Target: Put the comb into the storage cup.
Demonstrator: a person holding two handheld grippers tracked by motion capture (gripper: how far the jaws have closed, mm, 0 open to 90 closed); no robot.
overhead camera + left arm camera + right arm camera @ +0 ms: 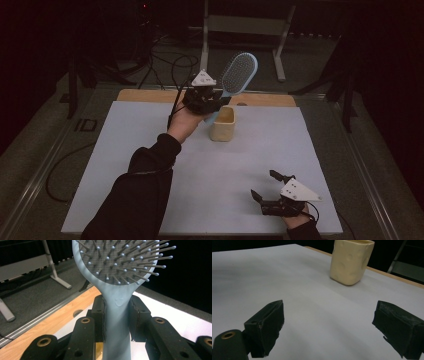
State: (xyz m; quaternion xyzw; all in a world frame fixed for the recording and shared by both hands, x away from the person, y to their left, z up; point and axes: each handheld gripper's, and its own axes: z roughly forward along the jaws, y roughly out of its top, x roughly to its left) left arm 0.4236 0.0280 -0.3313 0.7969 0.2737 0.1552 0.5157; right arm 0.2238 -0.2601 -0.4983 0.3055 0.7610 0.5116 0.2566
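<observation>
Carrying the hairbrush [239,74] by its handle, the left gripper [212,104] clamps it upright just above the cream cup [222,124] at twelve o'clock. The right gripper [265,186] waits at five, jaws wide and empty. Next, I'd say: lower the handle into the cup — steadily.

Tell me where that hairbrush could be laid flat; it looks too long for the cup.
Bare white mat lies left of the cream cup, and between the cup and the open right gripper. It is crowded at the cup, where the left gripper holds the blue hairbrush.
</observation>
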